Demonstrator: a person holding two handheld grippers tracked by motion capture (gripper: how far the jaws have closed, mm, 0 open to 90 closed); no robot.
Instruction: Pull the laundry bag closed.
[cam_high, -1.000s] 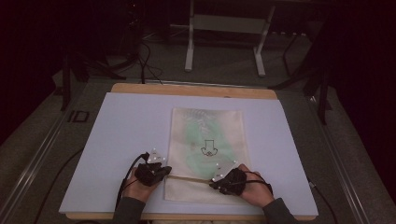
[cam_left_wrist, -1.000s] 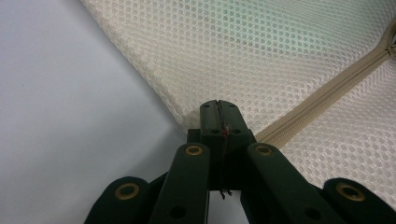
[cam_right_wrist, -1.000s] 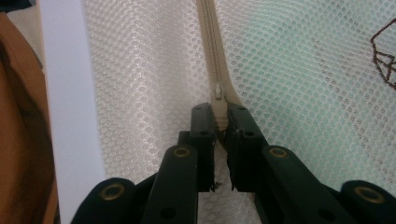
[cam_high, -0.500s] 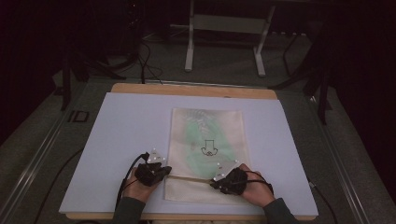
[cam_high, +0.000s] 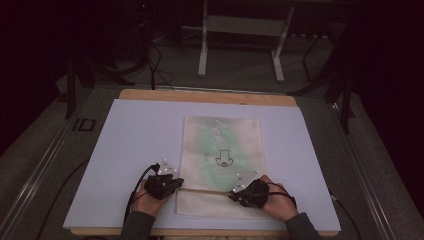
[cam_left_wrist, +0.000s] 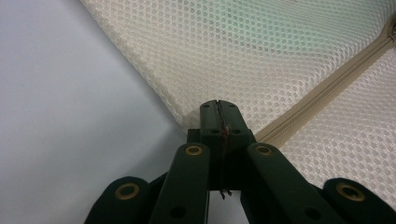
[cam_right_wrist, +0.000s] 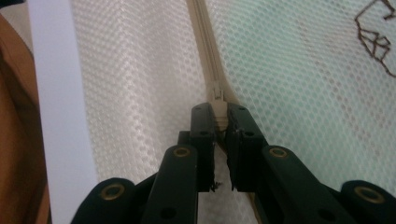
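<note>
Cream mesh laundry bag: left gripper pinches the bag's corner taut while right gripper, clamped on the zipper pull, should draw straight along the zipper.

A dim lab or studio: a white-topped table on grey carpet, loose cables upper left, a metal stand at top centre.

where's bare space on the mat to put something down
Free: the wide strip of the white mat left of the mesh bag, the narrower strip right of it, and the band along the far edge. Crowded: the near edge, where the left tool and right tool work the bag's zipper.
</note>
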